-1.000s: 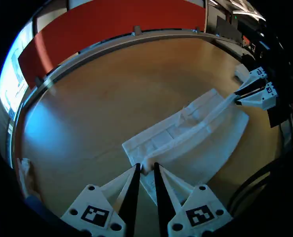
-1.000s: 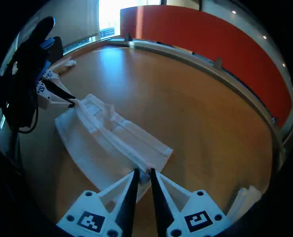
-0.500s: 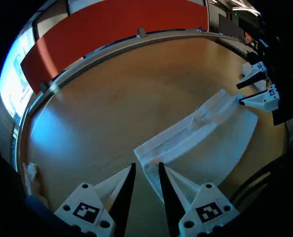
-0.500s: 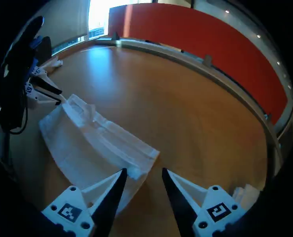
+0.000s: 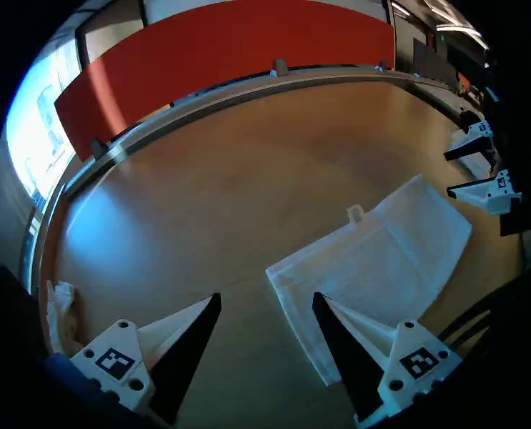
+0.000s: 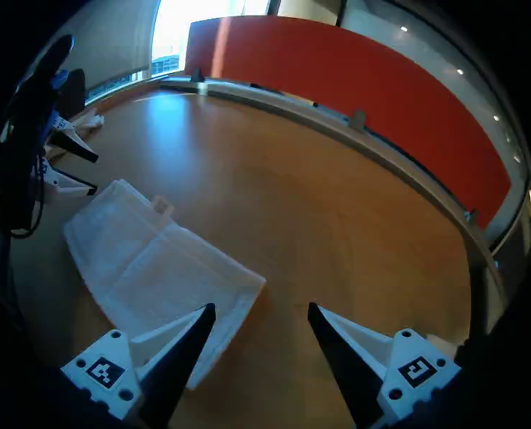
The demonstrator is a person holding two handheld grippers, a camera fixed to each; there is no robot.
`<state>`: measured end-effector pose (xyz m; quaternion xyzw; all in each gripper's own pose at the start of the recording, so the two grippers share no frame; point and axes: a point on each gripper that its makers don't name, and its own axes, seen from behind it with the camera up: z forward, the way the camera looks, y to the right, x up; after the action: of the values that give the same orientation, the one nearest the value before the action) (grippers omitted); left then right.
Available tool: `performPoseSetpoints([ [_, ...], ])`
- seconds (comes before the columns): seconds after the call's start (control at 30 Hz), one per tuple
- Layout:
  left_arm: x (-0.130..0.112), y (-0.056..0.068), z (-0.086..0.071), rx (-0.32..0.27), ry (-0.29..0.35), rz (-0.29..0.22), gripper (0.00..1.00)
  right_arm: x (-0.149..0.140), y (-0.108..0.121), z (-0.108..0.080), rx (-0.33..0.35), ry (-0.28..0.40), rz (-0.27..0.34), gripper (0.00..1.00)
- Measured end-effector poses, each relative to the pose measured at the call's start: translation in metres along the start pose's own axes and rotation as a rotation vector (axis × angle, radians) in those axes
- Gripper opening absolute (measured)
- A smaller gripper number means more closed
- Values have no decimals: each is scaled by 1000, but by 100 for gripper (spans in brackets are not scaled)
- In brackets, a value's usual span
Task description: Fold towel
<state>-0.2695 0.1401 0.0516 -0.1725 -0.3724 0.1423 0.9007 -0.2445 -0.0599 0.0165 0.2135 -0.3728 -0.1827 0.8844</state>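
**Towel flat on the counter, both jaws empty**

I see the white towel [image 5: 379, 257] lying flat on the wooden counter [image 5: 251, 171], just ahead of the left gripper [image 5: 265, 296] and a little toward its right finger. That gripper's jaws stand wide open and hold nothing. The right gripper [image 6: 261, 306] is spread just as wide and is also empty, with the towel's near corner lying by its left finger.

The cloth looks thin, soft and light, with a fine woven texture, hemmed edges and a small label tab [image 5: 354, 212] sticking out at one edge. It appears to be doubled over, with one layer's edge crossing the other. I expect it to sag and drape when lifted, not hold its shape, and the smooth, glossy counter may let it slide. I would pinch it at two corners of one short edge, catching every layer. A red panel [image 5: 229, 43] runs behind the counter's far rim.
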Motion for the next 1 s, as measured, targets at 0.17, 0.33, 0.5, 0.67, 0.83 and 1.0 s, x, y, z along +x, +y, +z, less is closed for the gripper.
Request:
performPoseSetpoints([
  [0.17, -5, 2, -8, -7, 2, -24, 95, -2, -4, -11, 3, 12, 10, 100],
  [0.33, -13, 4, -19, -13, 3, -55, 95, -7, -9, -24, 5, 23, 25, 100],
  [0.5, -24, 10, -31, -24, -1, -98, 95, -17, -14, -38, 5, 21, 42, 100],
  [0.67, -39, 15, -42, -22, -11, -120, 95, -25, -20, -51, 4, 22, 60, 100],
  [0.83, -52, 20, -52, -18, -15, -144, 95, -33, -25, -59, 6, 21, 69, 100],
  [1.0, -58, 20, -58, -15, -11, -178, 95, -38, -27, -61, 11, 16, 72, 100],
])
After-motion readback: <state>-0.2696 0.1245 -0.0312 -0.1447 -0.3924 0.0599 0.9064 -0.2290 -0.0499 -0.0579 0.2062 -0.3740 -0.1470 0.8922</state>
